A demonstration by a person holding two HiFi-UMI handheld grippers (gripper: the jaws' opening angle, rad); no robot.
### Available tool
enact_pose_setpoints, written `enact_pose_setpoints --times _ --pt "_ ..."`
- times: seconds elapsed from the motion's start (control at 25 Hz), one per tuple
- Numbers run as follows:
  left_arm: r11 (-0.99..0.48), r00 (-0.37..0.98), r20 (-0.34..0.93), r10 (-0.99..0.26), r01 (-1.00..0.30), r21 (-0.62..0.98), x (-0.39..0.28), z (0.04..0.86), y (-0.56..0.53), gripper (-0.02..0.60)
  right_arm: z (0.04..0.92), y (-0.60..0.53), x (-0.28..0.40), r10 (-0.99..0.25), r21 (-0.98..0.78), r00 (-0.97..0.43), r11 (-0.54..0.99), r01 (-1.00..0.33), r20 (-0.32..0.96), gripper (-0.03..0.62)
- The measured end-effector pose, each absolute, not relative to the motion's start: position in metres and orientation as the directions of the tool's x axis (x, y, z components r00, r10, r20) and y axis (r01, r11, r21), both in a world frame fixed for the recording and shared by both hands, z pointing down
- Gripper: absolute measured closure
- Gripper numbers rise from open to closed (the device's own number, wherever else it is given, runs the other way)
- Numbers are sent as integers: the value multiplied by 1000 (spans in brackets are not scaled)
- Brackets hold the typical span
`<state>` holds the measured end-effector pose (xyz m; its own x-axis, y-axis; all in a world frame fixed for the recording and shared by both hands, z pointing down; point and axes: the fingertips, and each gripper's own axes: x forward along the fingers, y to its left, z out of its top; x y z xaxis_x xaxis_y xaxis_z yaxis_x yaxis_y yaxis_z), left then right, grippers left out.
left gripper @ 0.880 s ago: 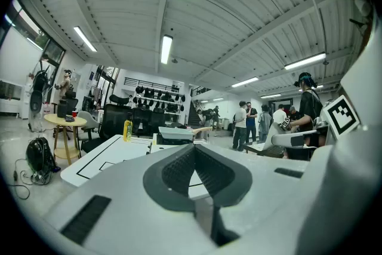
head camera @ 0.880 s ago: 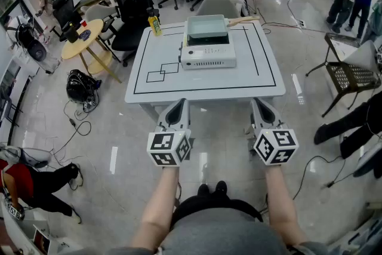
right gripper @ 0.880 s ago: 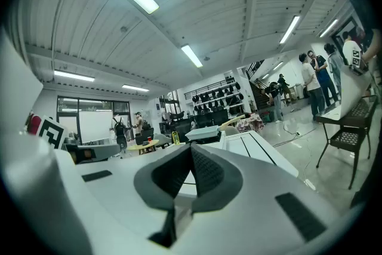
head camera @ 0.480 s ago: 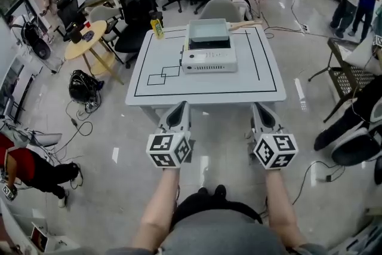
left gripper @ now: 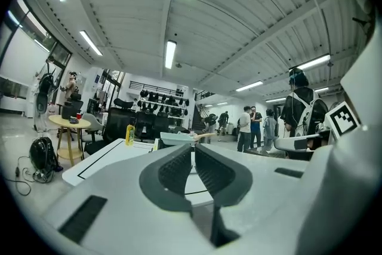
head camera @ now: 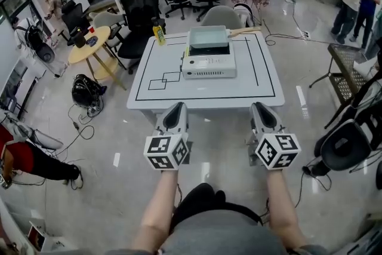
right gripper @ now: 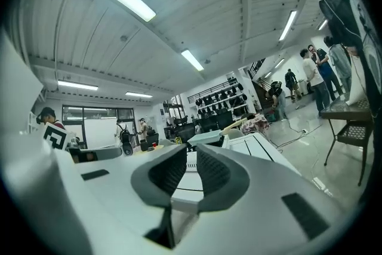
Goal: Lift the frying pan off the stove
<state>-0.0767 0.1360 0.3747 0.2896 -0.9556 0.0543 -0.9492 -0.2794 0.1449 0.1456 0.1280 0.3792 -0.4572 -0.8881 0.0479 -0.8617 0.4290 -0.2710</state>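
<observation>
1. A white table (head camera: 203,89), marked with black lines, stands in a busy workroom. The person faces its near edge from a step back, so the job looks not yet begun.
2. A white stove (head camera: 209,63) sits toward the far middle of the table, its vented front turned to the person, which leaves the top open to a reach from this side.
3. The frying pan (head camera: 208,39), pale and square-sided, rests on top of the stove. Its wooden handle (head camera: 246,30) sticks out to the right and away, so it is probably the right-hand tool's to take.
4. The left gripper (head camera: 176,107) is held level over the floor, short of the table's edge and pointed at the stove. Its jaws are pressed together with nothing in them, a carrying pose rather than a working one.
5. The right gripper (head camera: 260,106) is held alongside it, well apart from the pan. Its jaws stand a narrow slit apart and are empty; they would likely need to spread wider to take the handle.
6. A yellow bottle (head camera: 159,34) stands at the table's far left corner, clear of the likely path to the pan.
</observation>
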Motion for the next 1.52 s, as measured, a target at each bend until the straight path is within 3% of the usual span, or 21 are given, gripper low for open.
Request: enact_pose_setpoints --times 0.6,1.52 --pt "-251 265 87 -960 -957 144 -86 386 110 445 389 103 137 -871 -289 -486 447 -847 78 442" --pt "-309 337 99 -936 -925 221 -135 402 -94 403 394 -86 107 -910 -376 -405 346 -859 87 402"
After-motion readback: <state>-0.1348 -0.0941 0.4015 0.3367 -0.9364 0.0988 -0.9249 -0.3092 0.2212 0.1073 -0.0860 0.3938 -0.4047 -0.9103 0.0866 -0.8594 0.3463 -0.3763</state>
